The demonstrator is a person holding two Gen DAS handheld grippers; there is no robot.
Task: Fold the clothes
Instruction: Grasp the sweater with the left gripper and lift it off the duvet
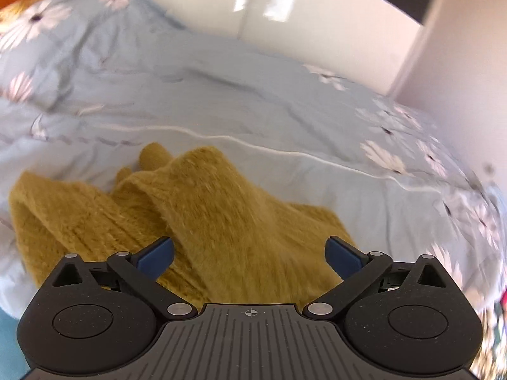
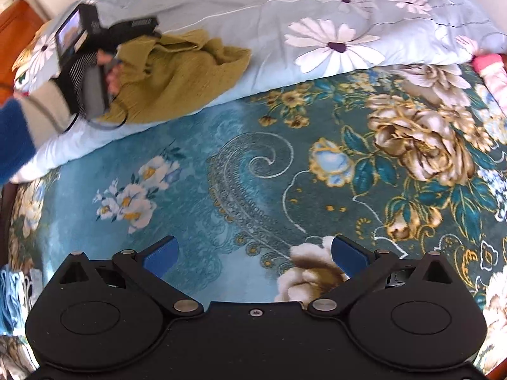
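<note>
A crumpled mustard-yellow fuzzy sweater (image 1: 190,209) lies on a light blue daisy-print quilt (image 1: 253,101). My left gripper (image 1: 250,255) hovers just over its near edge, jaws wide open and empty. In the right wrist view the sweater (image 2: 177,72) lies at the upper left with the left gripper's body (image 2: 85,66) beside it on its left. My right gripper (image 2: 255,258) is open and empty over the teal floral bedspread (image 2: 221,174), well away from the sweater.
The folded quilt (image 2: 332,31) runs along the far side of the bed. A pink garment (image 2: 491,72) lies at the right edge. A wooden headboard (image 2: 16,28) stands at the far left. White wardrobe doors (image 1: 285,3) stand behind the bed.
</note>
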